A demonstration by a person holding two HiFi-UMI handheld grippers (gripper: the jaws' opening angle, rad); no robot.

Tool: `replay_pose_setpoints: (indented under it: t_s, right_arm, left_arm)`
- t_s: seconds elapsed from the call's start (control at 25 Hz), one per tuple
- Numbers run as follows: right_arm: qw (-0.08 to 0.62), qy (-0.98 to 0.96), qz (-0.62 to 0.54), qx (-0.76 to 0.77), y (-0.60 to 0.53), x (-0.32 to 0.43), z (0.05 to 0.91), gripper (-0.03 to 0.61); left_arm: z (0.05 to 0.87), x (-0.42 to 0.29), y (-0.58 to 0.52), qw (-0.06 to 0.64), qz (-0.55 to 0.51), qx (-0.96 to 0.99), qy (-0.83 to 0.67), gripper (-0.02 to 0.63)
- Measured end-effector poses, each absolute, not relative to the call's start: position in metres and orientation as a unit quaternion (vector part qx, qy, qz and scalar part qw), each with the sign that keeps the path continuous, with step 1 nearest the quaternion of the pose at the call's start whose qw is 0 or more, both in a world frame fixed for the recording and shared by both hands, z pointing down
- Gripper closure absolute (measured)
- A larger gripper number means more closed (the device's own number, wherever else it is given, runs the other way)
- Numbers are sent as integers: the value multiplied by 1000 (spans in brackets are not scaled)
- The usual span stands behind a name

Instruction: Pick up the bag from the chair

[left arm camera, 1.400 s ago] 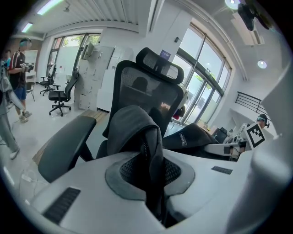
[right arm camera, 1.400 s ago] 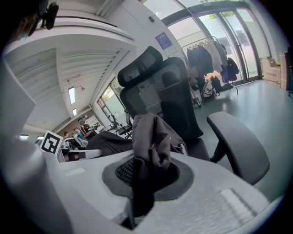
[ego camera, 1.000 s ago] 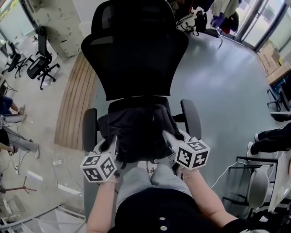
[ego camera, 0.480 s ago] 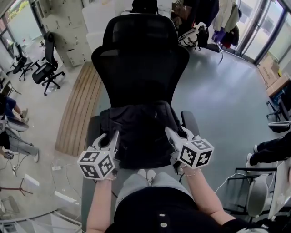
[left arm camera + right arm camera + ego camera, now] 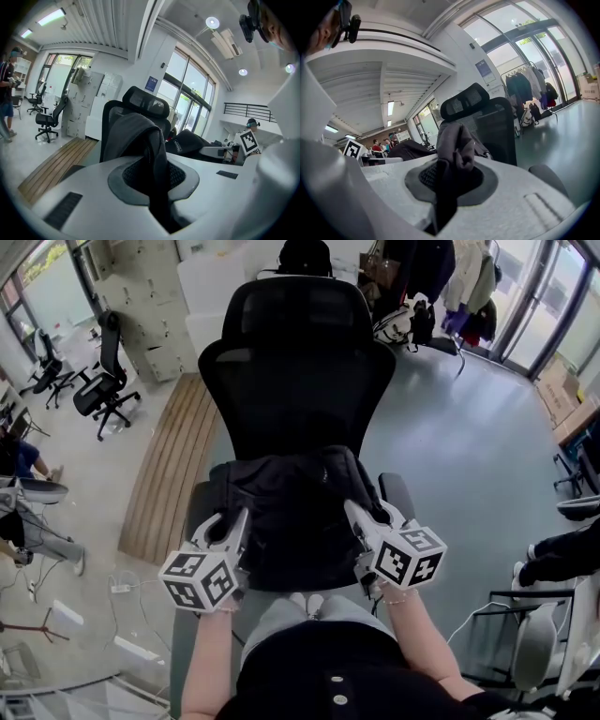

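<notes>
Left tool and right tool each clamped on black bag fabric, one per side. Chair backrest just behind; bare floor at right.

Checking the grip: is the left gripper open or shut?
Shut on the bag: the left gripper pinches its dark fabric between its fingers.
</notes>
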State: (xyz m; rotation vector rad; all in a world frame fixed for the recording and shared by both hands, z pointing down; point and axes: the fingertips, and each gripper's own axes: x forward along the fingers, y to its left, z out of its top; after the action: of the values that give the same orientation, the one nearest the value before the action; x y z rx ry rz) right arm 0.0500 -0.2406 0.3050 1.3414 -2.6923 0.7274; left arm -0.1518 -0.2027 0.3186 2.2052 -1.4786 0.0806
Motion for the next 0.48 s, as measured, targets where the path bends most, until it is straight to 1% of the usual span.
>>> replay_pose_setpoints:
  t_s: [0.48]
  right_arm:
    - [40,-872,235,427,-231,53,314,532]
  left_arm:
    - [331,-148,-194,253,32,809,-529,557]
